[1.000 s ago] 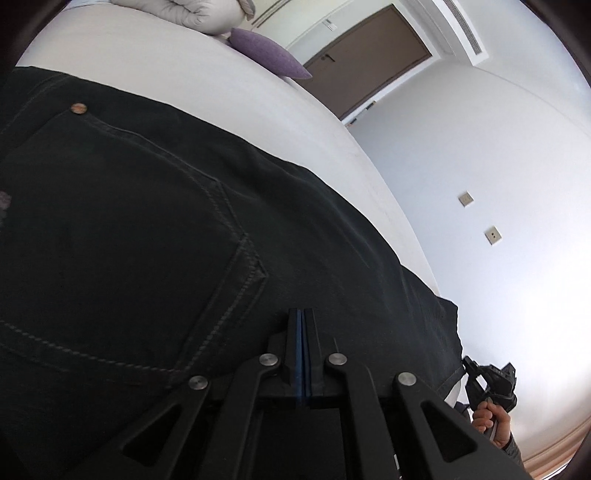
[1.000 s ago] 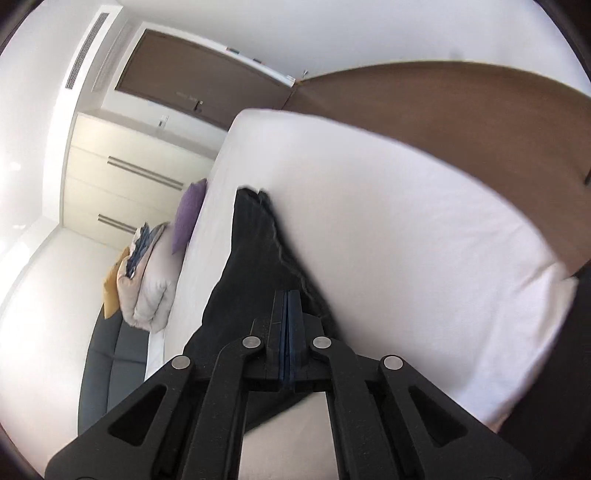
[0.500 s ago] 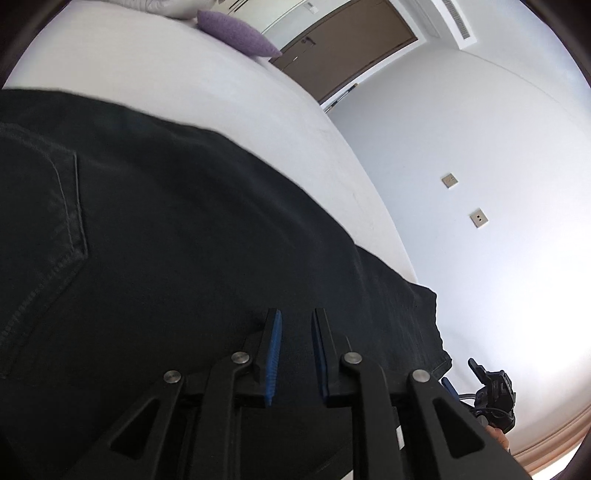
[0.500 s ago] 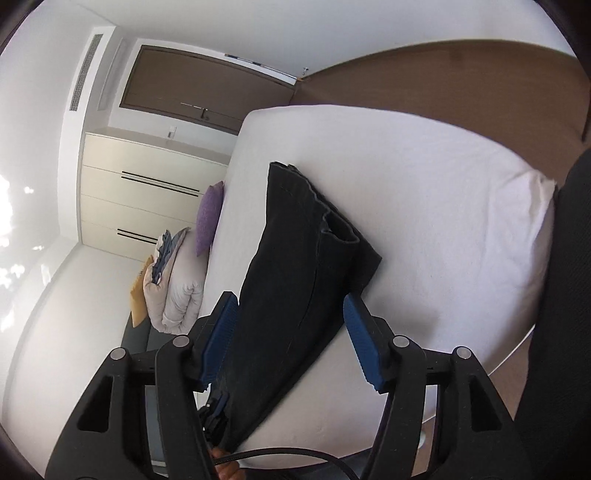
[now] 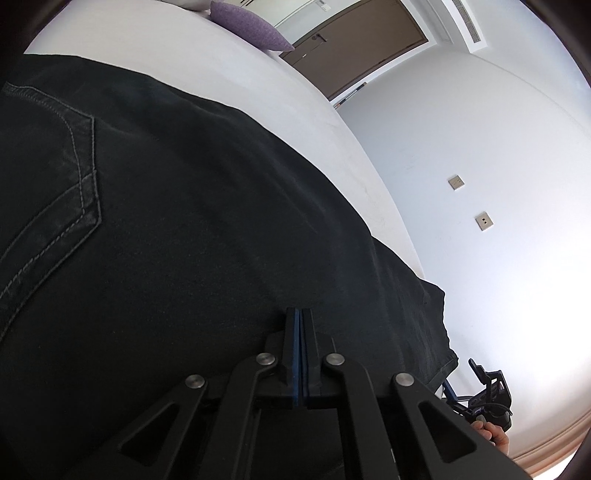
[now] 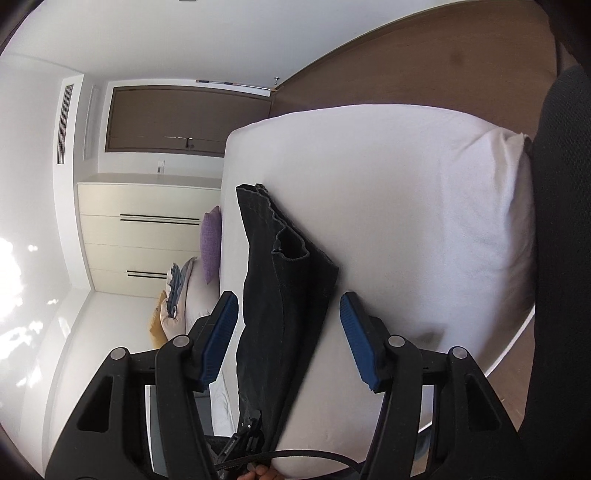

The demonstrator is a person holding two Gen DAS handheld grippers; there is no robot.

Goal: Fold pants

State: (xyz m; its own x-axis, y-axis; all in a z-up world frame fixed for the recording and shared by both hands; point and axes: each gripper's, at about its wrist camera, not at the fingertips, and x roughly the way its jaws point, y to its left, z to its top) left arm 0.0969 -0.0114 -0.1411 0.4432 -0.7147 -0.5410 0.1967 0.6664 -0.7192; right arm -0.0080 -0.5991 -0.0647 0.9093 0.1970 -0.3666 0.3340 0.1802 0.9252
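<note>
On one white bed (image 6: 406,192) lies one pair of black pants (image 5: 192,236), left hand-held gripper (image 5: 300,317) closed, right hand-held gripper (image 6: 288,314) agape.

pants (image 6: 284,295): lie flat on the bed (image 6: 406,206), legs reaching toward its far end
cushion (image 5: 251,26): on the bed, beyond the pants
bedding pile (image 6: 177,302): beside the cushion, at the bed's edge
door (image 5: 354,48): behind the bed's far end
wall sockets (image 5: 484,220): on the wall right of the bed, left wrist view
wardrobe (image 6: 147,236): against the wall, beyond the cushion
</note>
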